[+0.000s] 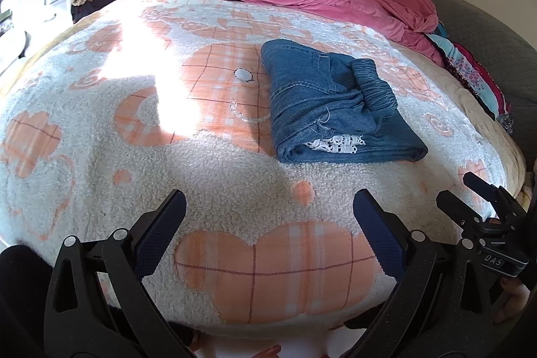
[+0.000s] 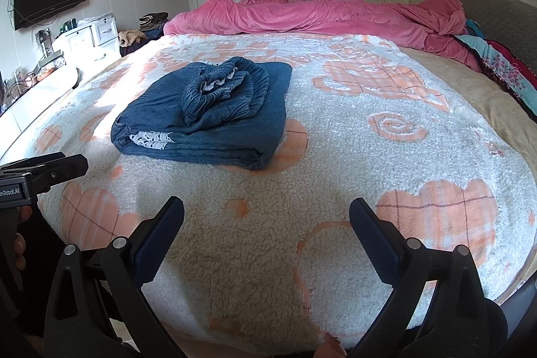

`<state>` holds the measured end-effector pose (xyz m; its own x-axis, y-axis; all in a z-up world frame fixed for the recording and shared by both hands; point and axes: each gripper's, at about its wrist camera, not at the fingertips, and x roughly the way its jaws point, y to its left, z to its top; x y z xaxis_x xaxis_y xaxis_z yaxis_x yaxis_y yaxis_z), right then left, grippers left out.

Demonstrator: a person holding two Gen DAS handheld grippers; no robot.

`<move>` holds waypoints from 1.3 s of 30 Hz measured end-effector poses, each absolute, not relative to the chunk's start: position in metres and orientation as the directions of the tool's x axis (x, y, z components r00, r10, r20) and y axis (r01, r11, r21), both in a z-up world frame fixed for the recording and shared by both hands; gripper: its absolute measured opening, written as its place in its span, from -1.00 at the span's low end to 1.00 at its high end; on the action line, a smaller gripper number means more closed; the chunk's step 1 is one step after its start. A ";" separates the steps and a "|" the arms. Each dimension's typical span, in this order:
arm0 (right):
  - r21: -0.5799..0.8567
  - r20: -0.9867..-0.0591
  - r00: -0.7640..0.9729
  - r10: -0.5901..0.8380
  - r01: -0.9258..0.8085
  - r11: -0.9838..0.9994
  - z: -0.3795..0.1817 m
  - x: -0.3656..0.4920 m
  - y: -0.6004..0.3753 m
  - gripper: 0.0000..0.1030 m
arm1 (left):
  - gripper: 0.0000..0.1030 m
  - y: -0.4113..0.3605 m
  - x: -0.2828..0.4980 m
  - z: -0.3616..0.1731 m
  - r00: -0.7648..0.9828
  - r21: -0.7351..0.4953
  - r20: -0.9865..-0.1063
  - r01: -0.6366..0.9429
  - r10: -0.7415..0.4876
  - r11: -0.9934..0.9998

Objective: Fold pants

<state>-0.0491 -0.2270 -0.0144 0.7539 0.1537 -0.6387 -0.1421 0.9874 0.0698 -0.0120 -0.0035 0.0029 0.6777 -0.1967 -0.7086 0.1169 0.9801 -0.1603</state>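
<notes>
Blue pants [image 1: 332,103] folded in a pile on the bed [image 1: 235,190], at about one o'clock from the left gripper [image 1: 268,237]. Both wide and empty, right gripper [image 2: 266,240] too. Folding looks done; maybe just tidy the bunched waistband.

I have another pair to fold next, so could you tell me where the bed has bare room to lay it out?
Bare blanket lies between the folded jeans and the floral pillows, and between the jeans and both open grippers, left, right. The far edge is crowded by the pink duvet.
</notes>
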 end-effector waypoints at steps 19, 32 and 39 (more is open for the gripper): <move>0.069 -0.644 0.750 0.149 -0.137 0.988 -0.015 -0.048 -0.230 0.91 | 0.82 -0.004 -0.012 0.001 0.676 -0.151 -0.715 0.103 -0.180 0.983; 0.066 -0.648 0.750 0.136 -0.123 0.990 -0.016 -0.048 -0.231 0.91 | 0.82 -0.003 -0.010 0.000 0.673 -0.164 -0.714 0.107 -0.193 0.981; 0.060 -0.657 0.745 0.118 -0.104 0.993 -0.018 -0.045 -0.232 0.91 | 0.82 0.000 -0.007 0.000 0.673 -0.150 -0.717 0.102 -0.179 0.983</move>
